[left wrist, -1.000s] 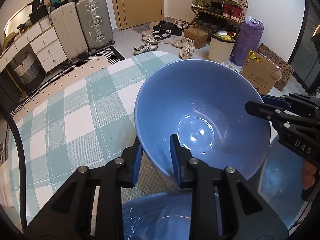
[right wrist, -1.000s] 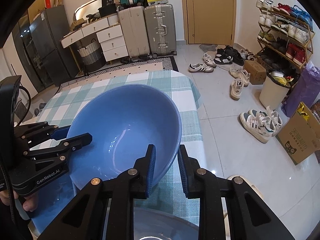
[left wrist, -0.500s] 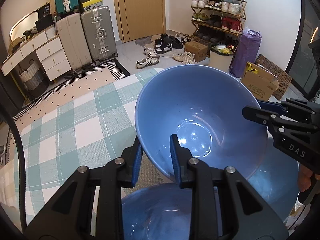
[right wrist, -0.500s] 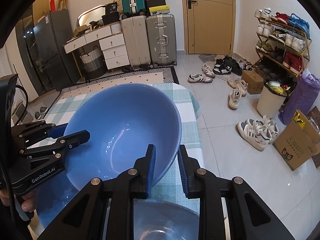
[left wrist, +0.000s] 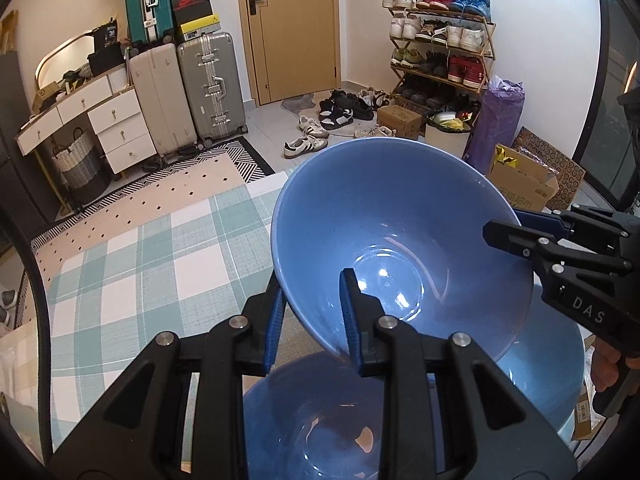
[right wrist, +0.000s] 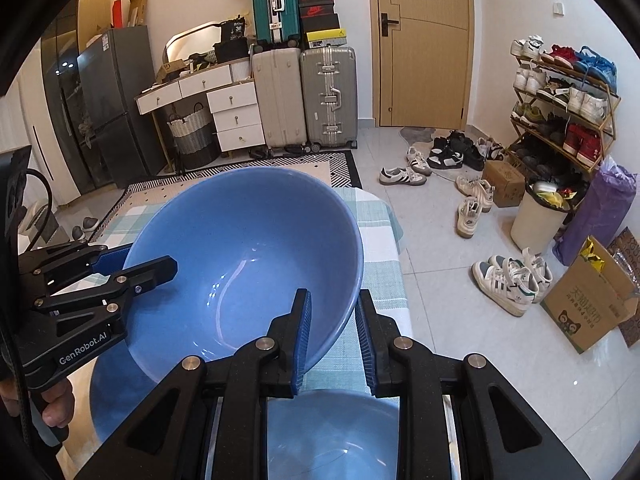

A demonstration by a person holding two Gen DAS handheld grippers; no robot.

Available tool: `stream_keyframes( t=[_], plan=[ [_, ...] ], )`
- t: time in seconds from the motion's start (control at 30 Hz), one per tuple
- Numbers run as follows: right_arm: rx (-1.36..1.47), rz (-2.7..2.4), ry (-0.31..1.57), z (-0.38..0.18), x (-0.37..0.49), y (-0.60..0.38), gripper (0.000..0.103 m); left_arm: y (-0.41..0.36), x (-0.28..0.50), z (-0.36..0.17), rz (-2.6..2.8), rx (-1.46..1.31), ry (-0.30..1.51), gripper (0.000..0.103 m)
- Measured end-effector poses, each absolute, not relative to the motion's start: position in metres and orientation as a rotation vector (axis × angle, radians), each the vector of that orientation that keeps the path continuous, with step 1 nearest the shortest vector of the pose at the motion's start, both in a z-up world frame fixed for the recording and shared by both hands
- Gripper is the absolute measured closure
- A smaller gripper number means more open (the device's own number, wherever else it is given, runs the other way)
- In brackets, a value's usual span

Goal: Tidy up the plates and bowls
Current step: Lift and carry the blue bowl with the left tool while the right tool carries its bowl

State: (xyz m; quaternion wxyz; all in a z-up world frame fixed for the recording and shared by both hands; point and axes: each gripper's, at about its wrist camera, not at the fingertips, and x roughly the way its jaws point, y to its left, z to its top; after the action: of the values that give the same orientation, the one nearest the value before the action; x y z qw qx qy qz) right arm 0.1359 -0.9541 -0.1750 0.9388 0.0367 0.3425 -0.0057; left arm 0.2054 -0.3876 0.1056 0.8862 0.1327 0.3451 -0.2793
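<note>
Now, line by line:
Left fingers: the left gripper is clamped on the near rim of the blue bowl, one blue pad outside the wall, the other finger inside the basin.
Right fingers: the right gripper is pinched on the opposite rim of the same bowl, one pad inside, the other outside; from the left wrist camera it reaches in from the right.
Bowl position: held between the two grippers, off the surface, tilted so its opening faces the cameras, above the near right corner of the table.
Below it: a second blue bowl sits right under the left gripper, and a third blue bowl just beside it toward the right edge.
Surface: a green and white checked tablecloth covers the table.
Person: part of a hand grips the left gripper's handle.
Beyond the far edge: suitcases, a wooden door, a shoe rack.
</note>
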Motion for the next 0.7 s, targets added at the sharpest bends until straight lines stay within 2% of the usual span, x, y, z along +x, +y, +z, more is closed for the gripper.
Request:
stream_keyframes(
  t=[0.7],
  plan=[
    [0.042,0.037,0.630,-0.147,0.088,-0.914,0.080,-0.347,0.117,0.160,-0.508,0.250,0.649,0.079]
  ],
)
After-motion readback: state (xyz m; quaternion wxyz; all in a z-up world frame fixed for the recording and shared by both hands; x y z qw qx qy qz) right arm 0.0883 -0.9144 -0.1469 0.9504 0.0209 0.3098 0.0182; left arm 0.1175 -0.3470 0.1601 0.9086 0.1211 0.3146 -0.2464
